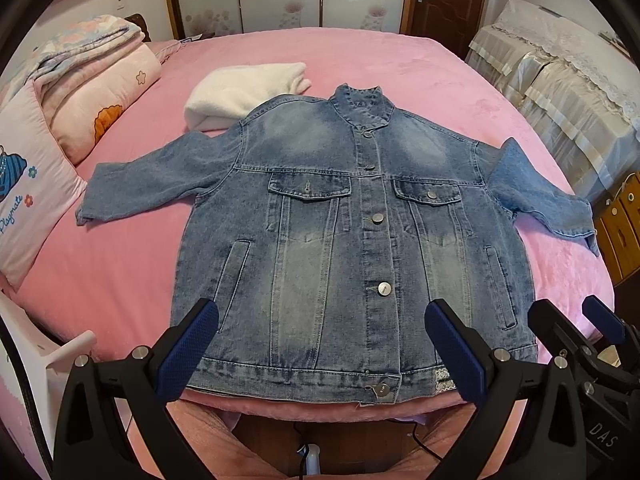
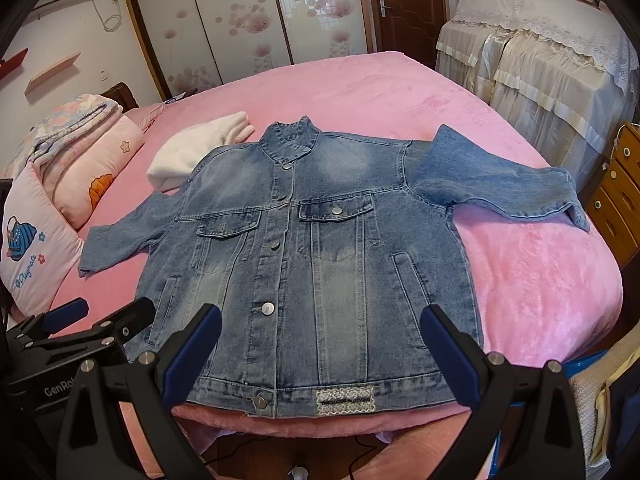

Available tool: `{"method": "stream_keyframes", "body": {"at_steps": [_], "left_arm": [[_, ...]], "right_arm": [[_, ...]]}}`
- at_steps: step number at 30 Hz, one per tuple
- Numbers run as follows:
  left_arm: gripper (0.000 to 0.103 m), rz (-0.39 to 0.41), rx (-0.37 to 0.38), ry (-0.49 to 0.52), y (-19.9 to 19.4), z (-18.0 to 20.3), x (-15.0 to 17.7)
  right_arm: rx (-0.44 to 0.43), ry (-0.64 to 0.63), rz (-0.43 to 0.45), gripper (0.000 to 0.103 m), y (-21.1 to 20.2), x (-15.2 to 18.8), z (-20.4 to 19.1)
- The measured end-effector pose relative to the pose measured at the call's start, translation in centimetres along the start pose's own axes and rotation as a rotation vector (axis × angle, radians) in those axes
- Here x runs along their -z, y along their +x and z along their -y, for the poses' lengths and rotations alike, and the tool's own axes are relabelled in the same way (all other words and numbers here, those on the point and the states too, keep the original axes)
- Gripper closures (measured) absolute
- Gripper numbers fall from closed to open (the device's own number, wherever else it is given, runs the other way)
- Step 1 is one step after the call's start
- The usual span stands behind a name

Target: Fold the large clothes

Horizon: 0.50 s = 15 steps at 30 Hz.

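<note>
A blue denim jacket (image 1: 340,232) lies flat and buttoned, front up, on the pink bed (image 1: 120,272), with both sleeves spread out to the sides and its hem at the near edge. It also shows in the right wrist view (image 2: 320,264). My left gripper (image 1: 322,322) is open and empty, hovering over the hem on the left half. My right gripper (image 2: 320,328) is open and empty, hovering over the hem on the right half. The right gripper shows at the right edge of the left wrist view (image 1: 568,320). The left gripper shows at the left of the right wrist view (image 2: 108,312).
A folded white garment (image 1: 244,92) lies behind the jacket's left shoulder. Pink pillows and a folded quilt (image 1: 80,92) are stacked at the left. Lace-covered furniture (image 1: 560,80) and a wooden drawer unit (image 2: 616,192) stand to the right of the bed.
</note>
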<state>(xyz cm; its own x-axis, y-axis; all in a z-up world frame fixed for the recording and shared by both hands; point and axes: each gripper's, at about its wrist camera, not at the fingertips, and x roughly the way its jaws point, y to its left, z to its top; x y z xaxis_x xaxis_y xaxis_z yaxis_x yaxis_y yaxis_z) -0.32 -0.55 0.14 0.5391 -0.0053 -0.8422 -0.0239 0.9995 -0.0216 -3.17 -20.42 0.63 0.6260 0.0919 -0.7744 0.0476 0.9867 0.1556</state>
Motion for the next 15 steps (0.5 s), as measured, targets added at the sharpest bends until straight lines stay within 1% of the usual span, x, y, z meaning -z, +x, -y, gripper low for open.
{"method": "stream_keyframes", "body": {"at_steps": [10,15], "left_arm": [[0.001,-0.009,-0.005,-0.002,-0.20,0.04,-0.03],[0.001,-0.009,-0.004,-0.003,-0.22,-0.08,-0.03]], "right_arm": [[-0.023,0.018,-0.031,0.003,0.48,0.09,0.09],[-0.021,0.018,-0.029,0.003,0.45,0.21,0.17]]}}
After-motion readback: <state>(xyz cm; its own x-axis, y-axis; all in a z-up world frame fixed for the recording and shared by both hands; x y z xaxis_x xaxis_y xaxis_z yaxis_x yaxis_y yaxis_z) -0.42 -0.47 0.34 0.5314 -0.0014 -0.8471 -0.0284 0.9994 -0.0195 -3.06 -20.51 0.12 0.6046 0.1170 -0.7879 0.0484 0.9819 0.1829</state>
